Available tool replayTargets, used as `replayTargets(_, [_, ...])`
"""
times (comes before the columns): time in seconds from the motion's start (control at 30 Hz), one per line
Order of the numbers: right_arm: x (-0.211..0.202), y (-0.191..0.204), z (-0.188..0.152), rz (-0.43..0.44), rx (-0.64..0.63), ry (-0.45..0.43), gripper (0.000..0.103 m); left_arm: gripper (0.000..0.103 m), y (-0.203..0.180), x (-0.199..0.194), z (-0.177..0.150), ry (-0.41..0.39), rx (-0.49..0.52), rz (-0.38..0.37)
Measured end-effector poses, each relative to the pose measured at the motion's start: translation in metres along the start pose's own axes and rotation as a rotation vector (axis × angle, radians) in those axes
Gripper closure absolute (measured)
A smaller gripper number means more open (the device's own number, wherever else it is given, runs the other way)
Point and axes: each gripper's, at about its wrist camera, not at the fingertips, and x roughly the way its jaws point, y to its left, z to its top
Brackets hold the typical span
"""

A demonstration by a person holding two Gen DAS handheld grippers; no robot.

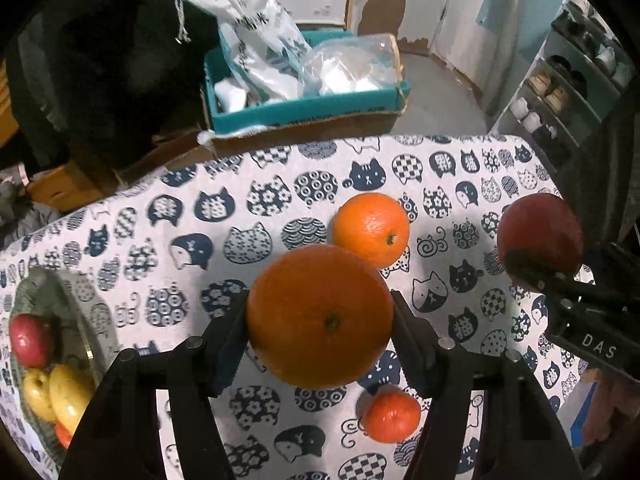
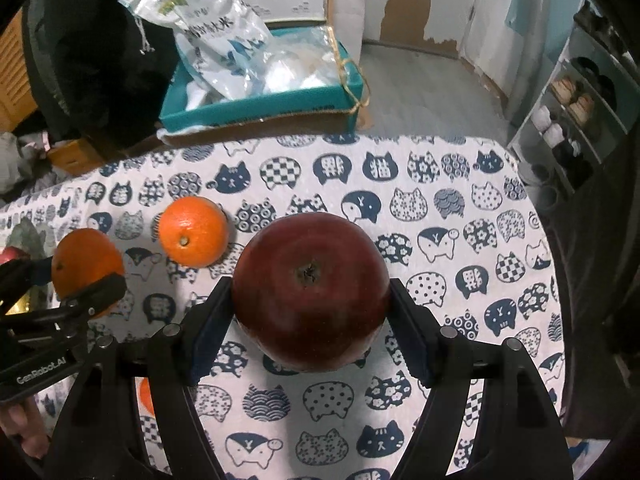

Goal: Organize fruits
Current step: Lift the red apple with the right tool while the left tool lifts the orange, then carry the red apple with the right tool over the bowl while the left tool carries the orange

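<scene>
My left gripper (image 1: 320, 320) is shut on a large orange (image 1: 320, 316), held above the cat-print tablecloth (image 1: 168, 248). My right gripper (image 2: 311, 300) is shut on a dark red apple (image 2: 311, 292), also lifted off the cloth. That apple (image 1: 540, 232) and the right gripper show at the right edge of the left wrist view. The held orange (image 2: 86, 264) shows at the left of the right wrist view. A second orange (image 1: 371, 229) (image 2: 193, 230) lies on the cloth between them. A small tangerine (image 1: 391, 416) lies nearer me.
A grey-green plate (image 1: 44, 292) at the table's left holds a red apple (image 1: 30, 340) and yellow fruits (image 1: 60, 392). Beyond the far table edge stands a teal box (image 1: 304, 108) with plastic bags. A shoe rack (image 2: 576, 120) stands at the right.
</scene>
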Motion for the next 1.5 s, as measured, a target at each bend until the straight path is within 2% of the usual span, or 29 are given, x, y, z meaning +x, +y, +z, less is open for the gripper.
replayTargets(0.73, [-0.086, 0.035, 0.007, 0.044, -0.083, -0.165, 0.028, 0.036, 0.021, -0.108, -0.01, -0.184, -0.019, 0.016])
replayTargets(1.13, [-0.136, 0.066, 0.01, 0.097, -0.145, -0.267, 0.028, 0.036, 0.045, -0.157, -0.023, -0.269, -0.047, 0.024])
replayTargets(1.5, [-0.166, 0.096, 0.012, 0.147, -0.197, -0.33, 0.028, 0.036, 0.073, -0.195, -0.033, -0.342, -0.083, 0.048])
